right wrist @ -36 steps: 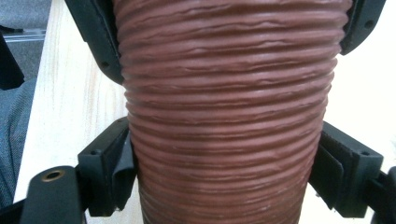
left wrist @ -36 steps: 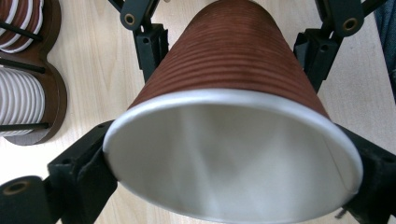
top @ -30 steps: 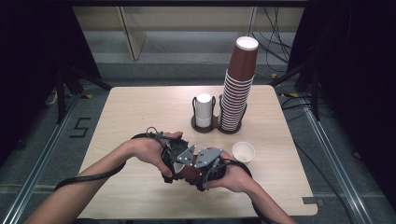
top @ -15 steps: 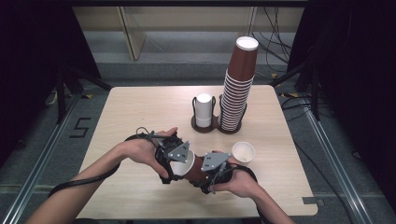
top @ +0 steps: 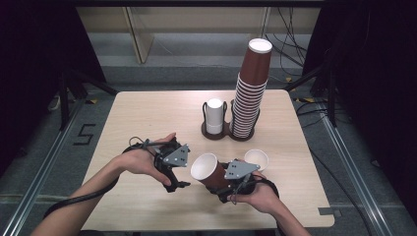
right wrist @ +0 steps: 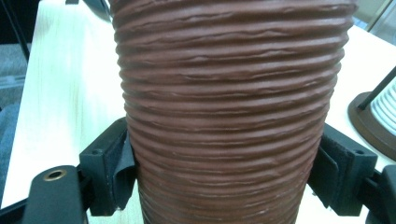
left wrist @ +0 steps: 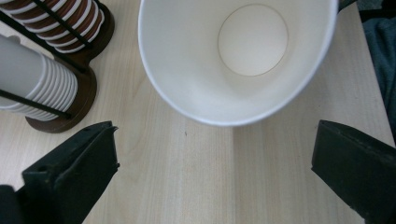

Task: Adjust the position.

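Note:
A brown ribbed paper cup with a white inside lies tilted in my right gripper, its mouth turned to the left. In the right gripper view the jaws of the right gripper press on both sides of the brown cup. My left gripper is just left of the cup's mouth. Its jaws have just been opening and stand wide, with nothing between them. The left gripper looks into the cup's white inside over bare table.
A dark two-slot holder at the table's middle back carries a short stack of white cups and a tall stack of brown cups. A small white cup stands upright beside my right hand.
The two grippers were together on the brown cup; the left one has let go and drawn back to the left. The right hand has shifted right with the cup, whose mouth now shows.

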`<action>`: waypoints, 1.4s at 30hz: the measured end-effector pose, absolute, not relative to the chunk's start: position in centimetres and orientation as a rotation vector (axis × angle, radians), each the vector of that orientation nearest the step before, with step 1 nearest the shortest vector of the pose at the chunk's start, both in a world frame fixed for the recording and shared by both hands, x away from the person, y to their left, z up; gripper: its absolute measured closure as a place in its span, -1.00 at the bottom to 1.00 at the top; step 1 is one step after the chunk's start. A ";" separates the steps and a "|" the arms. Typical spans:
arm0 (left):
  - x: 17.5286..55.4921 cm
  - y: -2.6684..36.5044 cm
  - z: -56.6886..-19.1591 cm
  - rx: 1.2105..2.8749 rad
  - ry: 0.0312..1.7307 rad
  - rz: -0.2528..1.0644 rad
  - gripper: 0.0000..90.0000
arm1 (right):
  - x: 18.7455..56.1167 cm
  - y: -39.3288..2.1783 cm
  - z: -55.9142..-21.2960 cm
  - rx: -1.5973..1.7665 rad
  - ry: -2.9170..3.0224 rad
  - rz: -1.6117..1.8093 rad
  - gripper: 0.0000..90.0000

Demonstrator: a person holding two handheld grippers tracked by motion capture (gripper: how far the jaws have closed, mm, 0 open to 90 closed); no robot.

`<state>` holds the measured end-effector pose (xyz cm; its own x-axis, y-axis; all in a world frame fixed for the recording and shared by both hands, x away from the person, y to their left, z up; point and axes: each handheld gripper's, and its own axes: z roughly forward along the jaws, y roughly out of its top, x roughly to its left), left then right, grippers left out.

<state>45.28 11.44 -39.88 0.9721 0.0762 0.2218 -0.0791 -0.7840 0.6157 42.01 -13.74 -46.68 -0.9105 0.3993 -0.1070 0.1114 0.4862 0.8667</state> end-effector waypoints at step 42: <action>45.6 12.2 -44.0 2.214 0.303 0.360 -1.00 | 41.8 -20.0 -42.0 0.639 2.067 1.605 -0.56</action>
